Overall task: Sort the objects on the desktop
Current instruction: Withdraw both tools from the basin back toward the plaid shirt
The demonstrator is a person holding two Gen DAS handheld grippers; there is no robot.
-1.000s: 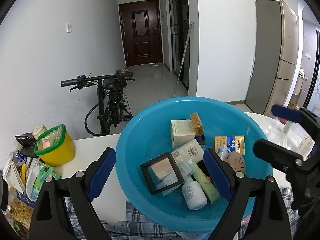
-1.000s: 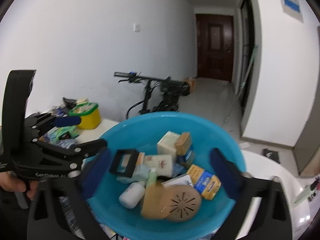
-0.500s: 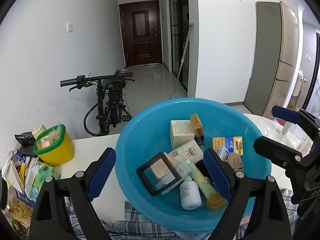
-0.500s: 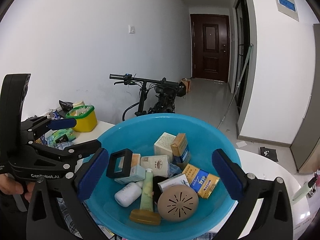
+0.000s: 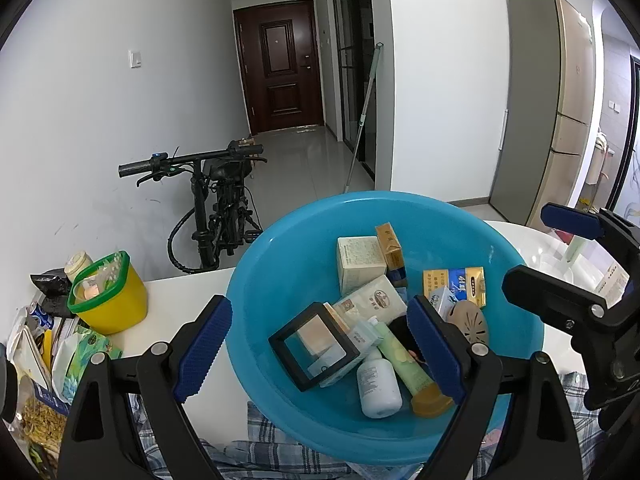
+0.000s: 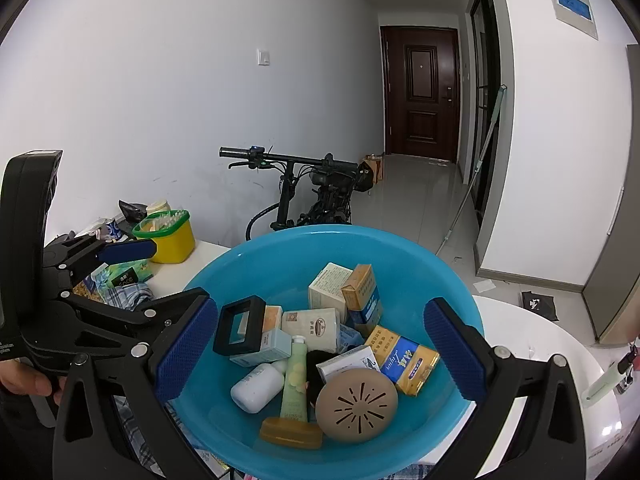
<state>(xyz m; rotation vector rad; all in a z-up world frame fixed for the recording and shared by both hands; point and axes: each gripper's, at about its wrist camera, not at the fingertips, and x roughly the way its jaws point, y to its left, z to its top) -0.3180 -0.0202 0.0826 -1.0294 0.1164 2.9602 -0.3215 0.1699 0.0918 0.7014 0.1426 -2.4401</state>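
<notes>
A blue basin (image 5: pixel 288 264) (image 6: pixel 280 256) stands on the white table, filled with several small items. Among them are a black frame box (image 5: pixel 312 350) (image 6: pixel 240 326), a white bottle (image 5: pixel 378 386), a green tube (image 6: pixel 294 380), a tan vented disc (image 6: pixel 356 404) and a yellow-blue pack (image 6: pixel 408 354). My left gripper (image 5: pixel 320 346) hangs open over the basin's near left side, its pads touching nothing. My right gripper (image 6: pixel 320 348) is open too, with nothing between its pads as it spans the basin's near part.
A yellow tub with a green rim (image 5: pixel 108 300) and snack bags (image 5: pixel 36 360) crowd the table's left end. A plaid cloth (image 5: pixel 280 440) lies under the basin's near edge. A bicycle (image 5: pixel 216 208) leans by the wall behind. A person's hand (image 6: pixel 24 380) holds the left gripper.
The items in the basin slid a little towards me and settled, and the tube's amber cap came into sight. Both grippers stayed in place and open.
</notes>
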